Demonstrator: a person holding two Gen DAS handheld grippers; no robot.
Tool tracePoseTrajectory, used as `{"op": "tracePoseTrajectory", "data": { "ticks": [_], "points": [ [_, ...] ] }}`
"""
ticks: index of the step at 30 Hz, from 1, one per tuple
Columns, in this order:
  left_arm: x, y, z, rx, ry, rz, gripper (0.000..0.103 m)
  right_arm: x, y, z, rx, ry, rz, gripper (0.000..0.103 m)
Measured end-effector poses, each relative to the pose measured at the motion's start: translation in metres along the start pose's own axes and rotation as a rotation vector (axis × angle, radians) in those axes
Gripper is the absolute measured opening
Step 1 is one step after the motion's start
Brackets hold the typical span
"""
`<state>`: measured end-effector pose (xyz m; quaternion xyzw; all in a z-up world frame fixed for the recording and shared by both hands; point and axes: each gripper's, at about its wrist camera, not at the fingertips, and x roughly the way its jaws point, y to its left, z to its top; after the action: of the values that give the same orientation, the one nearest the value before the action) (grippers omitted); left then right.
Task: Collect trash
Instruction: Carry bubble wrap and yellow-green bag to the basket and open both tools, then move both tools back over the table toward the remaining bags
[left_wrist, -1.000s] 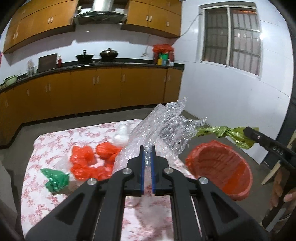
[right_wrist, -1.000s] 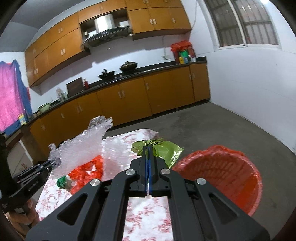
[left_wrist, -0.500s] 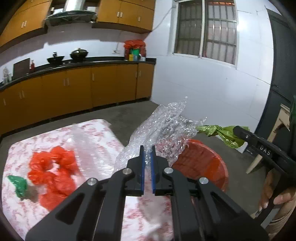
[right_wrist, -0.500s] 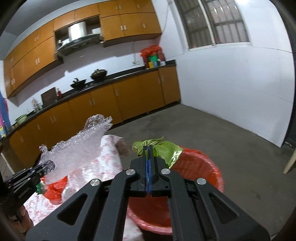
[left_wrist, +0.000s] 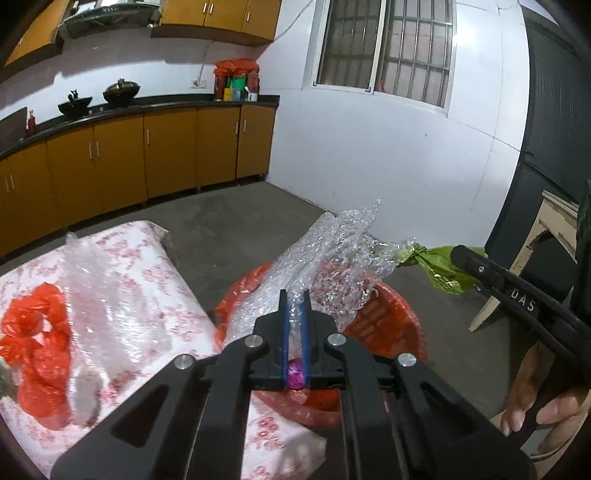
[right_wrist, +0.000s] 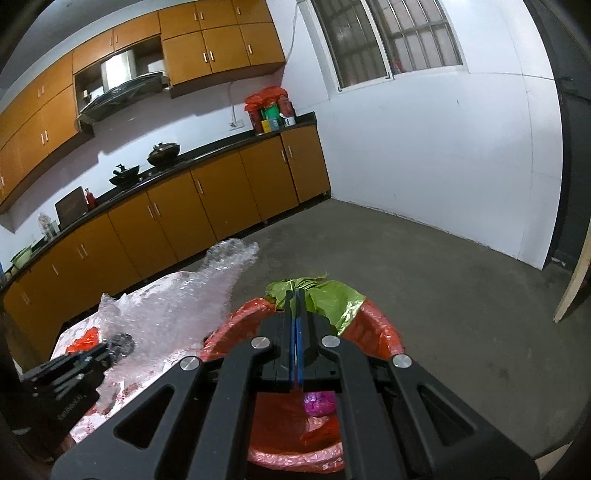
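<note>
The left gripper (left_wrist: 294, 295) has its fingers (left_wrist: 283, 325) pinched narrow on a crumpled sheet of bubble wrap (left_wrist: 332, 258), which fans up and forward from the blue pads. The right gripper (right_wrist: 295, 295) has its fingers (right_wrist: 289, 325) pressed tight together on a scrunched green bag (right_wrist: 332, 299), glossy and wrinkled, bunched at the tips.

A second ago both loads hung over the flowered desk (left_wrist: 155, 280) with the red bin (left_wrist: 399, 325) off to the side. Now both grippers have swung across and a little lower, so the bubble wrap and the green bag hang above the open mouth of the bin, which stands on the floor just beside the desk edge. The two pieces nearly meet in the left view, the green bag at the right end of the bubble wrap. Inside the bin, lined with a red bag, a small pink wad (right_wrist: 319, 402) lies at the bottom.

On the desk lie a clear plastic sheet (left_wrist: 96, 295) and a cluster of red bags (left_wrist: 40, 347), now far to the left of the left view. A hand (left_wrist: 543, 406) grips the right gripper's handle at the lower right edge.
</note>
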<state>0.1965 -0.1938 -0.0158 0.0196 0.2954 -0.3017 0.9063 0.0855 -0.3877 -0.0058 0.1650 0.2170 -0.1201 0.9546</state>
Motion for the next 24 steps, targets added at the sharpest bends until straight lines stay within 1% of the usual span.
{"op": "tracePoseTrajectory", "data": {
  "ticks": [4,8,9,10,11,12,13,16,19,22,24],
  "points": [
    [0.018,-0.009,-0.002,0.012,0.027,-0.015,0.007,0.011,0.002,0.001,-0.005,0.011,0.005,0.001],
    [0.032,-0.011,-0.007,0.02,0.054,-0.018,0.009,0.021,-0.002,0.0,-0.003,0.041,0.024,0.002],
    [0.035,-0.011,-0.008,0.019,0.059,-0.017,0.012,0.024,-0.002,-0.002,-0.004,0.054,0.025,0.005],
    [0.037,-0.009,-0.01,0.019,0.065,-0.015,0.015,0.026,-0.004,-0.004,-0.003,0.062,0.025,0.017],
    [0.04,-0.007,-0.012,0.016,0.07,-0.007,0.022,0.026,-0.004,-0.006,-0.001,0.066,0.023,0.027],
    [0.04,-0.006,-0.012,0.014,0.072,-0.002,0.026,0.027,-0.006,-0.008,0.003,0.065,0.022,0.046],
    [0.041,-0.003,-0.014,0.012,0.074,0.006,0.026,0.026,-0.007,-0.01,0.007,0.061,0.021,0.05],
    [0.04,0.008,-0.017,-0.006,0.08,0.031,0.028,0.025,-0.011,-0.014,0.008,0.07,0.008,0.05],
    [0.035,0.019,-0.018,-0.02,0.073,0.065,0.033,0.023,-0.015,-0.015,0.009,0.072,-0.002,0.05],
    [0.026,0.032,-0.02,-0.034,0.056,0.111,0.04,0.021,-0.015,-0.014,-0.008,0.067,-0.011,0.05],
    [0.02,0.037,-0.02,-0.04,0.045,0.138,0.047,0.019,-0.009,-0.014,-0.026,0.064,-0.009,0.05]
  ]
}}
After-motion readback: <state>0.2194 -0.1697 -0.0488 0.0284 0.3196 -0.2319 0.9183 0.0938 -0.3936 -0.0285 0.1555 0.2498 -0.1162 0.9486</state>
